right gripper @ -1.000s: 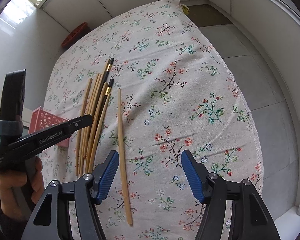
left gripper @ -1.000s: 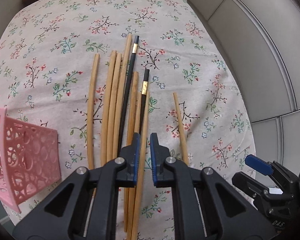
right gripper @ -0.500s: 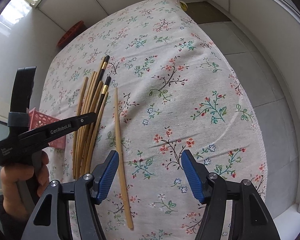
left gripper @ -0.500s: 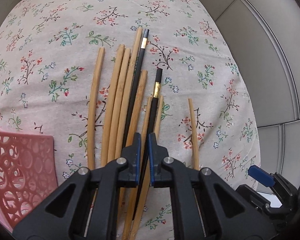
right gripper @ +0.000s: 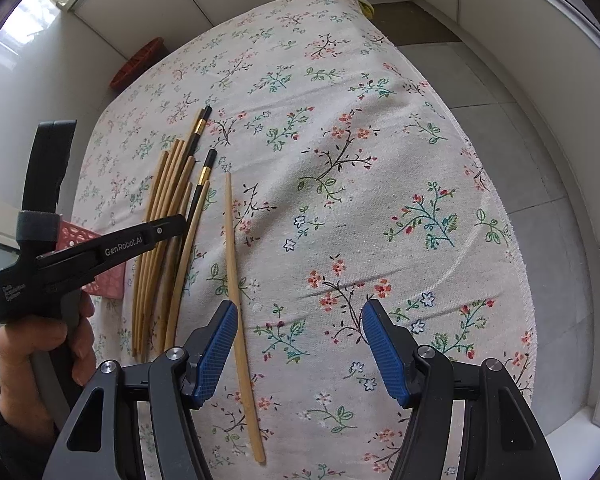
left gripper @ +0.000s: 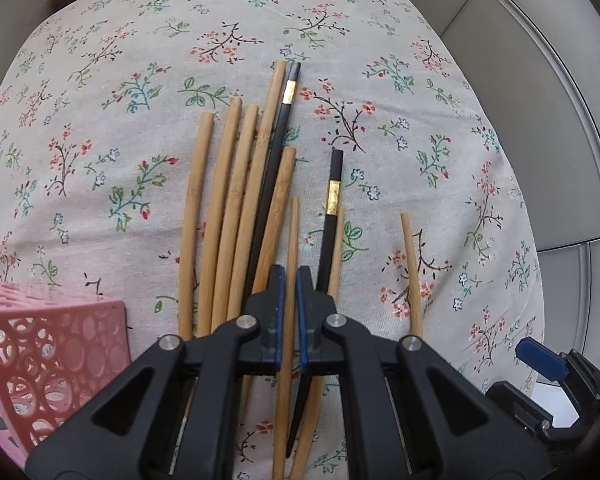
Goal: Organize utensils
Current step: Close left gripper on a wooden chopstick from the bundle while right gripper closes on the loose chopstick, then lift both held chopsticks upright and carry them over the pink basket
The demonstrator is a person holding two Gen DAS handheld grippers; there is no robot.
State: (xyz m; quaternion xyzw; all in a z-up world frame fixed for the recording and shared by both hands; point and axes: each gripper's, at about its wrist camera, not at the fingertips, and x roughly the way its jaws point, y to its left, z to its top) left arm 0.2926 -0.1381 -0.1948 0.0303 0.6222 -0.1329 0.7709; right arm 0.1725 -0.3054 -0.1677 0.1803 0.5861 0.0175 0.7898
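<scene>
Several wooden chopsticks (left gripper: 228, 200) and two black chopsticks with gold bands (left gripper: 332, 208) lie in a loose bundle on the floral tablecloth (left gripper: 100, 140). My left gripper (left gripper: 291, 280) hangs over the near end of the bundle, pointing steeply down. Its pads are almost together, and a thin wooden chopstick (left gripper: 293, 232) on the cloth shows through the slit. Nothing appears lifted. One wooden chopstick (right gripper: 236, 280) lies apart to the right of the bundle (right gripper: 168, 216). Beside it my right gripper (right gripper: 300, 344) is open and empty, its left finger just right of that stick.
A pink perforated basket (left gripper: 52, 360) stands at the table's near left edge, next to the bundle. An orange-red basket (right gripper: 140, 64) sits off the far left corner. The cloth (right gripper: 380, 200) hangs over the right table edge, with tiled floor (right gripper: 520, 140) beyond.
My left gripper has come down and moved closer over the bundle, so the chopsticks look larger. Its slit has narrowed slightly. The right gripper and the chopsticks have stayed in place.
</scene>
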